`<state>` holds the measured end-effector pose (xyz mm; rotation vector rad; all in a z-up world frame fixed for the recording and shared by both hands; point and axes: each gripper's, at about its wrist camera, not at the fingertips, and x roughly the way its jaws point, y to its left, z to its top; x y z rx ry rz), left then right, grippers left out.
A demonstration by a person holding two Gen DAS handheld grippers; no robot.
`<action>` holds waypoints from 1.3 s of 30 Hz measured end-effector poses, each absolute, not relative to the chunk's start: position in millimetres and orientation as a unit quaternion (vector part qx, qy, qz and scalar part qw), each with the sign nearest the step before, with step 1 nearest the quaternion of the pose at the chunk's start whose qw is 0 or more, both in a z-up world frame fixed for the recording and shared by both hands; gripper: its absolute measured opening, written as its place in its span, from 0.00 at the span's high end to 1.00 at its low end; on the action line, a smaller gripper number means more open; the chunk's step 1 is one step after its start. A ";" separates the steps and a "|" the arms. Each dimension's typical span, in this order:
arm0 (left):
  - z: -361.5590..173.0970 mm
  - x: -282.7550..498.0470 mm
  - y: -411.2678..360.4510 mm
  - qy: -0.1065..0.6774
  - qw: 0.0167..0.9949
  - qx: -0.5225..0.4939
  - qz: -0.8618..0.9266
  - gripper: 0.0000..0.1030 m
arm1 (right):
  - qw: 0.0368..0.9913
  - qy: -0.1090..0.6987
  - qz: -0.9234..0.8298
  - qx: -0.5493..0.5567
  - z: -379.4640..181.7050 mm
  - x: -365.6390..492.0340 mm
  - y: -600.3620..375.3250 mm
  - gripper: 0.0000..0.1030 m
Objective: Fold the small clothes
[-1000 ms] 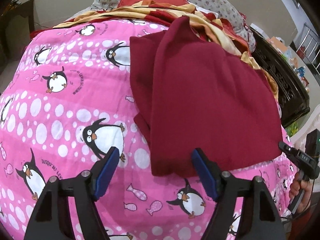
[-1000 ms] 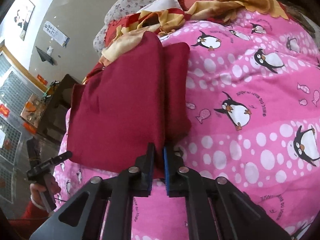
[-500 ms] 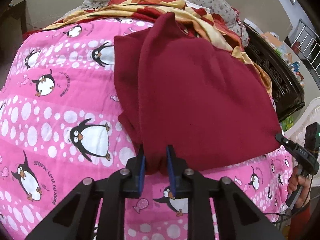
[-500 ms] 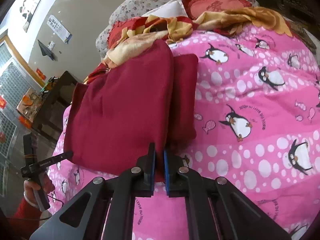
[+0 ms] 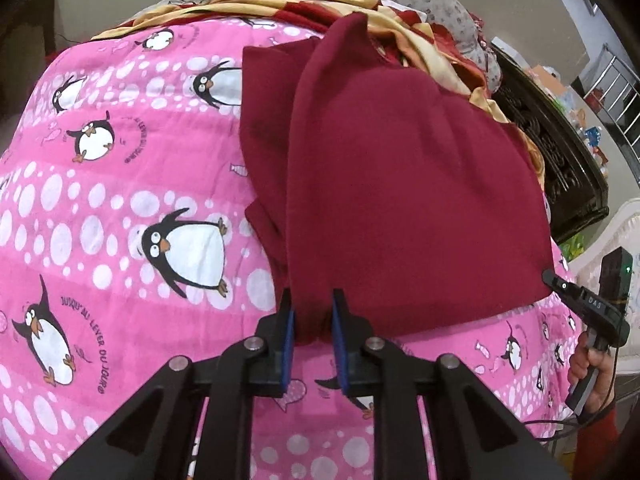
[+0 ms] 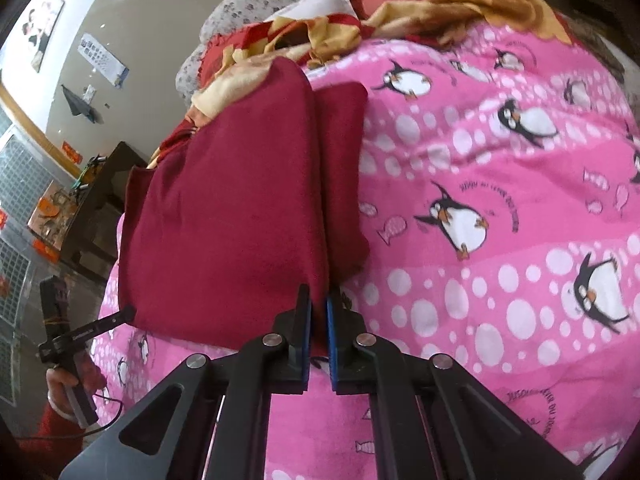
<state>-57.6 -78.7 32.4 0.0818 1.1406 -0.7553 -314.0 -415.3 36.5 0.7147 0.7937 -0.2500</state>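
Note:
A dark red garment (image 5: 400,184) lies on a pink penguin-print blanket (image 5: 120,200), partly folded, with a narrower layer showing along its left side. My left gripper (image 5: 313,312) is shut on the garment's near left corner. In the right wrist view the garment (image 6: 224,220) lies left of centre, and my right gripper (image 6: 319,312) is shut on its near right corner. Each gripper shows in the other's view at the opposite corner: the right gripper (image 5: 576,296) and the left gripper (image 6: 96,326).
Rumpled red and yellow bedding (image 5: 320,4) and a floral pillow (image 6: 280,4) lie at the far end of the bed. A dark carved furniture piece (image 5: 560,152) stands beside the bed. The blanket (image 6: 500,200) spreads to the right.
My left gripper has closed on the garment's near corner; it was open a second ago. Both grippers have lifted slightly with the near edge. The right gripper has stayed shut.

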 end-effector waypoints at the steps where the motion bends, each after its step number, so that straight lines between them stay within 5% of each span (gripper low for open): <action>1: 32.6 -58.3 -79.0 0.525 0.775 0.039 -0.349 0.83 | 0.854 0.379 -0.118 0.337 37.8 -313.6 -414.6 0.77; 6: 35.7 -63.9 -82.5 0.515 0.783 0.056 -0.344 0.82 | 0.856 0.385 -0.140 0.317 54.6 -316.9 -410.1 0.69; 14: 54.5 -70.4 -78.6 0.496 0.802 0.058 -0.329 0.50 | 0.881 0.351 -0.155 0.277 96.8 -317.3 -396.1 0.62; 24: 49.8 -62.4 -93.6 0.494 0.813 0.051 -0.304 0.47 | 0.911 0.359 0.002 0.201 132.4 -155.7 -313.0 0.62; 39: 21.5 -40.7 -80.1 0.519 0.797 -0.009 -0.309 0.36 | 0.897 0.429 0.015 0.101 89.3 34.7 -237.8 0.62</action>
